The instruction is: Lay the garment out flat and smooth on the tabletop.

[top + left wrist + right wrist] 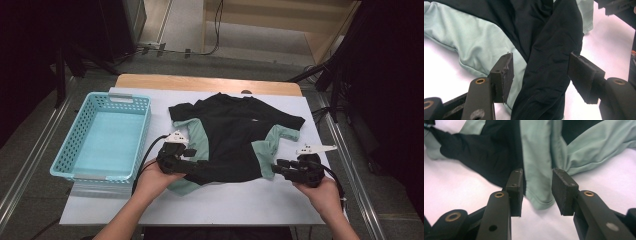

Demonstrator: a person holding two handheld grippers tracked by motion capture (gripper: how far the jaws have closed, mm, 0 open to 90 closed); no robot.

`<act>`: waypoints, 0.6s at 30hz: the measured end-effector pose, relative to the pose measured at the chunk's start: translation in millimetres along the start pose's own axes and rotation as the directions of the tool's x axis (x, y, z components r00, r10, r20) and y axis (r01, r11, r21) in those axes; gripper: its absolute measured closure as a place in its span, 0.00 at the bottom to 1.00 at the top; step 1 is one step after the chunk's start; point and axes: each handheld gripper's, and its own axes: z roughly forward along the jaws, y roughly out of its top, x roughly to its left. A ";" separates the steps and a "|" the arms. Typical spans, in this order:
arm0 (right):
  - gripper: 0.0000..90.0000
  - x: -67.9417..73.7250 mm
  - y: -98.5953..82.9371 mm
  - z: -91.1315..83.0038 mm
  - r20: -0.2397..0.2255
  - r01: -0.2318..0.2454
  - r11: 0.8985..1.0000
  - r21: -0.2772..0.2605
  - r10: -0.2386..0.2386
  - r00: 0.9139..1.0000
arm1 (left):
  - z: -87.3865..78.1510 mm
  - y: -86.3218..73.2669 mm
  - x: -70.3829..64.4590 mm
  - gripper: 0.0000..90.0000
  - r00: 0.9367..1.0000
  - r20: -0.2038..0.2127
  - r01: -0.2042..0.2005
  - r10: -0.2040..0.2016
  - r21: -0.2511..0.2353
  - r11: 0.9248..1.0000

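Note:
A black shirt [235, 135] with mint-green side panels lies spread on the white-covered table [225, 200]. My left gripper [192, 164] rests at the shirt's lower left corner, held by a hand. In the left gripper view it [540, 63] is open, with a fold of black cloth [549, 50] running between the jaws. My right gripper [279, 167] sits at the shirt's lower right corner. In the right gripper view it [537, 182] is open, its jaws standing on either side of the mint-green hem [536, 157] without pinching it.
A light-blue plastic basket [67, 150] stands on the table's left side, with nothing in it. Bare white cover lies in front of the shirt. A wooden table edge [200, 82] runs behind it. Dark stands and cables surround the table.

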 end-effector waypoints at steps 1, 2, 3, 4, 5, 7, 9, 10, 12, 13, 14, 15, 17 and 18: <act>0.66 1.9 -0.8 0.2 -0.002 0.011 1.000 0.005 -0.011 1.000 | 0.0 0.1 0.2 0.43 1.000 0.000 0.000 0.000 0.000 1.000; 0.65 3.6 -1.3 0.4 -0.004 0.013 1.000 0.007 -0.013 1.000 | 0.1 0.1 0.7 0.43 1.000 0.000 0.000 0.000 0.001 1.000; 0.65 5.2 -2.1 0.6 -0.008 0.021 1.000 0.005 -0.021 1.000 | 0.2 0.1 0.9 0.43 1.000 0.000 0.002 -0.002 0.000 1.000; 0.64 7.2 -2.9 1.0 -0.011 0.024 1.000 0.005 -0.024 1.000 | 0.2 0.1 1.1 0.43 1.000 0.001 0.005 -0.005 0.001 1.000; 0.63 9.4 -3.4 1.9 -0.017 0.028 1.000 0.005 -0.028 0.999 | 0.2 0.1 1.3 0.43 1.000 -0.002 0.006 -0.006 0.004 1.000; 0.61 12.5 -3.9 5.5 -0.020 0.054 0.999 0.011 -0.053 0.998 | 0.2 0.0 1.6 0.43 1.000 -0.005 0.005 -0.005 0.007 1.000; 0.58 15.1 -3.3 11.5 -0.027 0.061 0.998 0.022 -0.061 0.998 | -0.1 -0.1 1.8 0.43 1.000 -0.005 0.007 -0.007 0.006 1.000; 0.56 15.8 -3.2 13.4 -0.031 0.064 0.998 0.025 -0.063 0.998 | -0.3 -0.2 2.1 0.43 1.000 -0.006 0.007 -0.007 0.005 1.000; 0.54 18.0 -3.0 19.1 -0.036 0.078 0.996 0.032 -0.077 0.996 | -0.5 -0.4 2.5 0.43 1.000 -0.007 0.011 -0.011 0.004 1.000; 0.53 19.3 -3.3 22.9 -0.036 0.089 0.995 0.037 -0.088 0.996 | -0.7 -0.5 2.6 0.43 1.000 -0.009 0.011 -0.011 0.004 1.000; 0.53 19.7 -3.3 24.8 -0.038 0.100 0.994 0.041 -0.098 0.994 | -1.2 -0.8 2.6 0.43 1.000 -0.010 0.010 -0.010 0.004 1.000; 0.52 20.2 -3.2 27.7 -0.039 0.113 0.993 0.045 -0.111 0.993 | -1.6 -1.3 2.5 0.43 1.000 -0.011 0.012 -0.012 0.001 1.000; 0.51 20.7 -2.3 31.9 -0.048 0.116 0.992 0.041 -0.114 0.992 | -2.7 -2.2 2.5 0.43 1.000 -0.015 0.012 -0.012 0.000 1.000; 0.50 20.5 -1.9 33.9 -0.055 0.119 0.992 0.036 -0.117 0.992 | -3.4 -2.7 2.7 0.43 1.000 -0.015 0.014 -0.015 -0.001 1.000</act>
